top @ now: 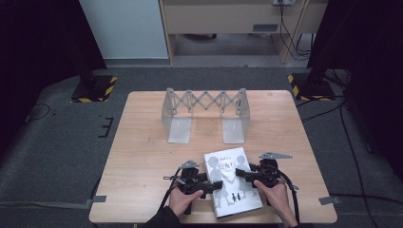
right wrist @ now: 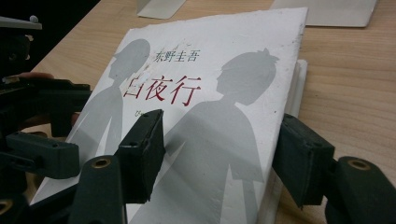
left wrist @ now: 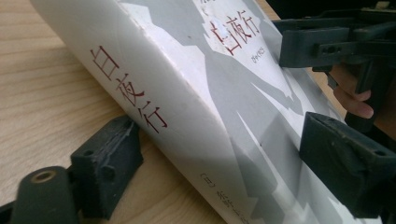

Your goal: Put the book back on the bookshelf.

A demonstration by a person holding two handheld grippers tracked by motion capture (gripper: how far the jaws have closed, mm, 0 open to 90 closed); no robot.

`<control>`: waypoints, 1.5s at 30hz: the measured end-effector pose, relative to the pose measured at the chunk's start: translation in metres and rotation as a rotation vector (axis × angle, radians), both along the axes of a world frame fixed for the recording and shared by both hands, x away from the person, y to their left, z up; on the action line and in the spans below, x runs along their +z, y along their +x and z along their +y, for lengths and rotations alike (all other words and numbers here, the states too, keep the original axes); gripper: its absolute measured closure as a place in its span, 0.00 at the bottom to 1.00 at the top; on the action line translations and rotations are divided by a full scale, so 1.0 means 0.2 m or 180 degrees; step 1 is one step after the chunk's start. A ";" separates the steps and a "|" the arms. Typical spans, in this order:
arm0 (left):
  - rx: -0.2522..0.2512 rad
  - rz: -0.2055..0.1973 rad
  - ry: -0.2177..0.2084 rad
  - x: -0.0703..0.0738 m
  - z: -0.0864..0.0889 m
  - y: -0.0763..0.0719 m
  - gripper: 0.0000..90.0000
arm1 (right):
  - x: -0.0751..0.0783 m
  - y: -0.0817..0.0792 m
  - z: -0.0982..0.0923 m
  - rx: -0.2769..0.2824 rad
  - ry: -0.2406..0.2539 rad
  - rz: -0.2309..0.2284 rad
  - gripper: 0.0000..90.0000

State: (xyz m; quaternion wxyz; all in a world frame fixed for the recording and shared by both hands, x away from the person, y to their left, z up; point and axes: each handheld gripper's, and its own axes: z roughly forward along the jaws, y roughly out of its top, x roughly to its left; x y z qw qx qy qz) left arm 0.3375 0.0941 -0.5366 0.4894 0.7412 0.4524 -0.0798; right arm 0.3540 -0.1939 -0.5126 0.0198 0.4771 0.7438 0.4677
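One wooden table (top: 142,156) lies before you, one grey folding rack (top: 206,114) standing at its far side. One white book (top: 231,187) rests at the near edge between your two grippers — your left gripper (top: 215,186) spans its spine edge, your right gripper (top: 239,172) its opposite edge, both wide.

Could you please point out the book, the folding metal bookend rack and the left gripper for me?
book (top: 233,183): high view, middle of its white cover.
folding metal bookend rack (top: 206,101): high view, its crossed lattice.
left gripper (top: 209,186): high view, between its fingertips.
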 end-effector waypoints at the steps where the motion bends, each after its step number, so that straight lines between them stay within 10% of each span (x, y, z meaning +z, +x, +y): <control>1: -0.0008 0.0019 0.0025 0.00 0.00 0.00 0.15 | 0.00 0.00 0.00 0.0008 -0.0013 -0.0008 0.43; 18: 0.0026 -0.0266 -0.0101 -0.04 -0.04 -0.04 0.04 | -0.01 0.00 0.00 -0.0057 0.0057 0.0034 0.39; 39: 0.0086 -0.0249 -0.0124 -0.04 -0.03 -0.03 0.08 | -0.01 0.00 0.01 -0.0076 0.0020 -0.0012 0.39; 45: 0.0129 0.0017 -0.0188 -0.02 0.01 -0.01 0.15 | 0.01 -0.02 0.03 -0.0070 0.0019 -0.0186 0.48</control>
